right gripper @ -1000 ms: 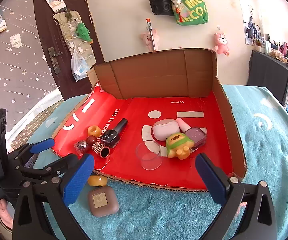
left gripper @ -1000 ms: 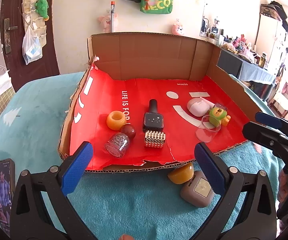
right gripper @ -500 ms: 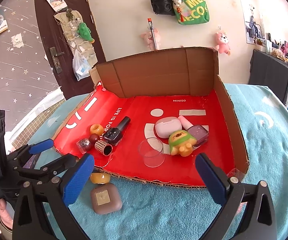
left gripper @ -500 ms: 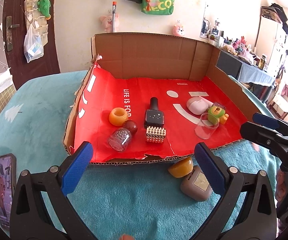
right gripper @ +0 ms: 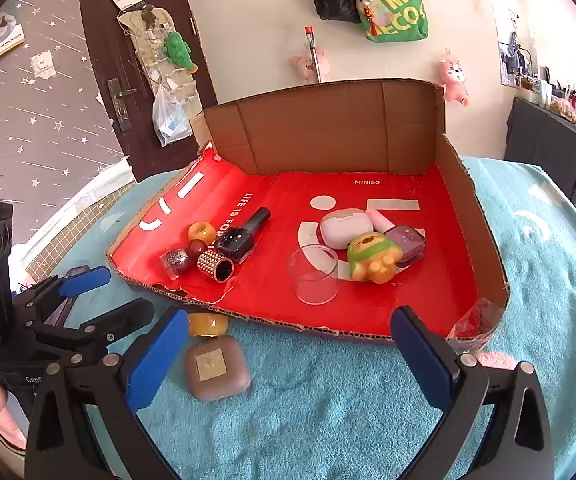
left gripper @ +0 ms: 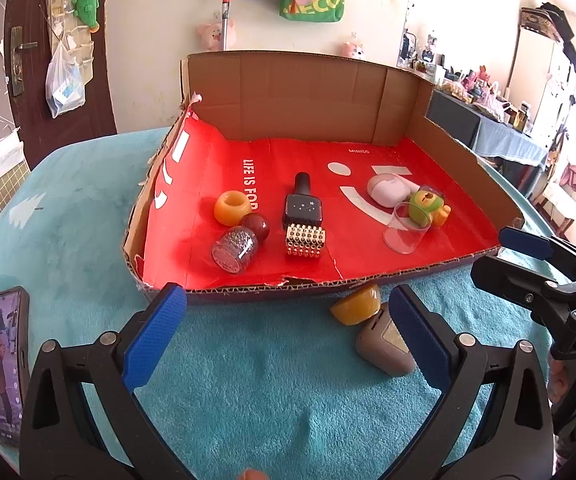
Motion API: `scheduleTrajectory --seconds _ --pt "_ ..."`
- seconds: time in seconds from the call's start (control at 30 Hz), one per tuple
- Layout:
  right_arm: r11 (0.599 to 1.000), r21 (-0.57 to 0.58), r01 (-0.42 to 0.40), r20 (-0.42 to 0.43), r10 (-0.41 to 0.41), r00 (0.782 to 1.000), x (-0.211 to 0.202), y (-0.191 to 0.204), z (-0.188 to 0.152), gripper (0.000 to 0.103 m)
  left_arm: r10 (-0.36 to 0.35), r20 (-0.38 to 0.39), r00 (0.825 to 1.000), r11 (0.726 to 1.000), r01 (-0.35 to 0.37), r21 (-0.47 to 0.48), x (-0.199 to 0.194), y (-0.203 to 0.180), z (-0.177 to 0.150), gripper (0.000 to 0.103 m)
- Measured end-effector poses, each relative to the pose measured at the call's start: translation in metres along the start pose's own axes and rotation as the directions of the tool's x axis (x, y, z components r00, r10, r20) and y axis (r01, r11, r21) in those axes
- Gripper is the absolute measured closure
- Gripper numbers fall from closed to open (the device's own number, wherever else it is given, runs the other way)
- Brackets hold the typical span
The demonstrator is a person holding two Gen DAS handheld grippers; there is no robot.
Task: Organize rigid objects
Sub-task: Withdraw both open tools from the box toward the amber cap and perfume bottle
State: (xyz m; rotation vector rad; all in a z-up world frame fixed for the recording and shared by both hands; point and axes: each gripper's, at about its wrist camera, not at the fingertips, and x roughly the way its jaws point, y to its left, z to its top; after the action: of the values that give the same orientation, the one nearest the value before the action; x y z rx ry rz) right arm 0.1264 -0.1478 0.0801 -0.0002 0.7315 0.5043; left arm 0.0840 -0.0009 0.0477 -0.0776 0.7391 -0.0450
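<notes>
A cardboard box (left gripper: 308,96) lined in red stands on a teal towel. In it lie an orange ring (left gripper: 231,208), a glitter jar (left gripper: 234,249), a gold studded cylinder (left gripper: 305,241), a black bottle (left gripper: 302,207), a white case (left gripper: 386,189), a green toy (left gripper: 426,205) and a clear cup (left gripper: 406,230). A brown square bottle (left gripper: 372,340) with an amber cap (left gripper: 356,306) lies on the towel just outside the box's front edge; the right wrist view also shows the brown bottle (right gripper: 216,372). My left gripper (left gripper: 286,336) and right gripper (right gripper: 288,354) hover open and empty before the box.
A phone (left gripper: 4,364) lies at the towel's left edge. The box (right gripper: 328,128) has tall back and right walls and a low, torn front edge. Crumpled clear wrap (right gripper: 476,320) sits at its front right corner. A dark door and cluttered shelves stand beyond the table.
Both grippers have drawn back slightly from the box, so the box and the brown bottle sit a little farther off. Both stay open; nothing has been taken hold of.
</notes>
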Motion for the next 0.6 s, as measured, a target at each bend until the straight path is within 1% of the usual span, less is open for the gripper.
scheduleTrajectory --seconds 0.6 --pt "1.0 0.009 -0.014 -0.05 0.014 0.999 0.007 -0.005 -0.02 0.0 0.01 -0.036 0.999 1.0 -0.01 -0.004 0.006 0.002 -0.011 0.0"
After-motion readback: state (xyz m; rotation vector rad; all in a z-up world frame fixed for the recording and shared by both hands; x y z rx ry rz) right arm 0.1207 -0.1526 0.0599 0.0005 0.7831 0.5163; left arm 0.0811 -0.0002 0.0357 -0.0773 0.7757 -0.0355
